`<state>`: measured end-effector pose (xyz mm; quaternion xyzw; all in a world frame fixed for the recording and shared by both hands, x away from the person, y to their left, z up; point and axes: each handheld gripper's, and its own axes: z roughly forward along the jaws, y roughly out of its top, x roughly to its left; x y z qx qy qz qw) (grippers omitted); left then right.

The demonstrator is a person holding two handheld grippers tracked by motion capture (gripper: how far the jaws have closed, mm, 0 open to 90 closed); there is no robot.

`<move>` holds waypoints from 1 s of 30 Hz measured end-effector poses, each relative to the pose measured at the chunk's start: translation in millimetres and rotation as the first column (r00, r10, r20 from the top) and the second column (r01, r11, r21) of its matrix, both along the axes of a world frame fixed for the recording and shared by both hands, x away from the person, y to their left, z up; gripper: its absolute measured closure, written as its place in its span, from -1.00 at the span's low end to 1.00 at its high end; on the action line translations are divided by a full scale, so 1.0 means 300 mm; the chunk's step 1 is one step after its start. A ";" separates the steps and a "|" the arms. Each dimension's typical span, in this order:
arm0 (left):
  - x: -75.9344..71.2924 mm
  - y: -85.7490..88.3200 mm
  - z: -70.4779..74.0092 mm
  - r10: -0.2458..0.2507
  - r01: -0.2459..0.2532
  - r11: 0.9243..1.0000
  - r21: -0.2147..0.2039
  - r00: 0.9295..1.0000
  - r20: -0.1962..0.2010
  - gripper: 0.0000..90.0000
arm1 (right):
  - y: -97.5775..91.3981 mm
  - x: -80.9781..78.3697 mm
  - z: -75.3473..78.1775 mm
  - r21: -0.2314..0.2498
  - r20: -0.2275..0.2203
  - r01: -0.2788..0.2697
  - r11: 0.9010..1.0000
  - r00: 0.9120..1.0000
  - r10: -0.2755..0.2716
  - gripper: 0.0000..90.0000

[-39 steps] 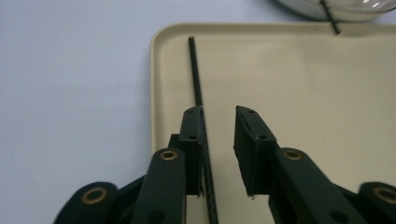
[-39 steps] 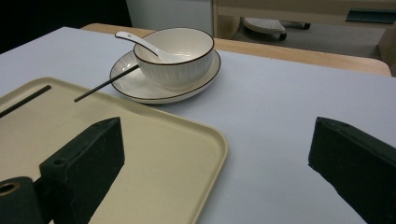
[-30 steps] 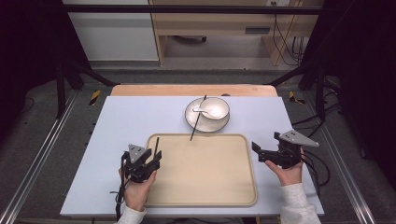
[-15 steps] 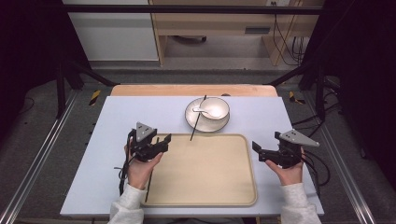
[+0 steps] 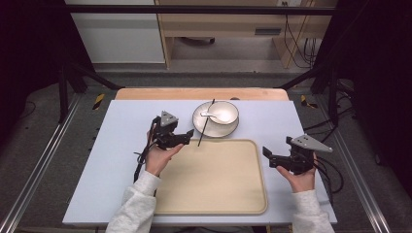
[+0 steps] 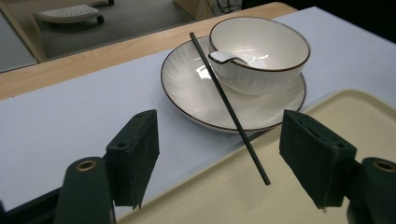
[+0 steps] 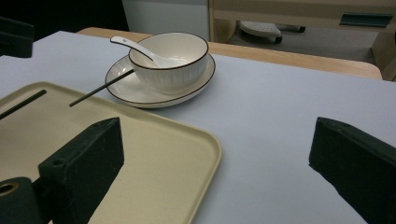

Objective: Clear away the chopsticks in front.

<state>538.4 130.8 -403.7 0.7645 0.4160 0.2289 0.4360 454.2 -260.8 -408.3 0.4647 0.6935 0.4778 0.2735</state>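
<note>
A white bowl point(image 5: 221, 112) with a white spoon point(image 5: 210, 115) in it stands on a white plate point(image 5: 215, 128) behind the beige tray point(image 5: 214, 194). A black chopstick point(image 5: 206, 124) leans across the plate, its near end over the tray's far rim. My left gripper point(image 5: 187, 136) hovers at the tray's far left corner, pointing at the plate. Its jaws have just been opening and stand apart with nothing pressed between them point(image 6: 219, 149). A second chopstick point(image 7: 23, 103) lies on the tray. My right gripper point(image 5: 268, 156) is open beside the tray's right edge, empty point(image 7: 217, 140).
The pale blue table top point(image 5: 121, 145) has a wooden strip point(image 5: 194, 93) along its far edge. Metal frame rails point(image 5: 43, 160) run down both sides. Cables trail from both grippers toward the person's sleeves.
My left gripper has moved away from the person and rightward, from the tray's left edge toward the plate. It let go of the chopstick it held. The right gripper has stayed put.
</note>
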 end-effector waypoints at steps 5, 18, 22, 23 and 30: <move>0.052 -0.049 -0.027 -0.026 0.027 0.998 0.054 1.000 -0.006 -0.42 | 0.002 0.002 -0.001 -0.002 -0.005 0.001 1.000 1.000 -0.001 -0.92; 0.154 -0.174 -0.085 -0.030 0.034 0.992 0.124 0.999 -0.035 -0.21 | -0.003 0.002 0.003 0.012 0.001 0.003 1.000 1.000 -0.003 -0.91; 0.176 -0.186 -0.112 -0.028 0.034 0.989 0.144 0.999 -0.042 0.01 | -0.004 0.003 0.003 0.009 0.001 0.002 1.000 1.000 -0.002 -0.91; 0.181 -0.189 -0.118 -0.023 0.030 0.987 0.155 0.999 -0.046 0.01 | -0.004 0.003 0.003 0.009 0.001 0.002 1.000 1.000 -0.002 -0.91; 0.214 -0.231 -0.139 -0.019 0.028 0.989 0.144 0.998 -0.058 0.30 | -0.005 0.003 0.002 0.008 -0.001 0.000 1.000 1.000 0.000 -0.91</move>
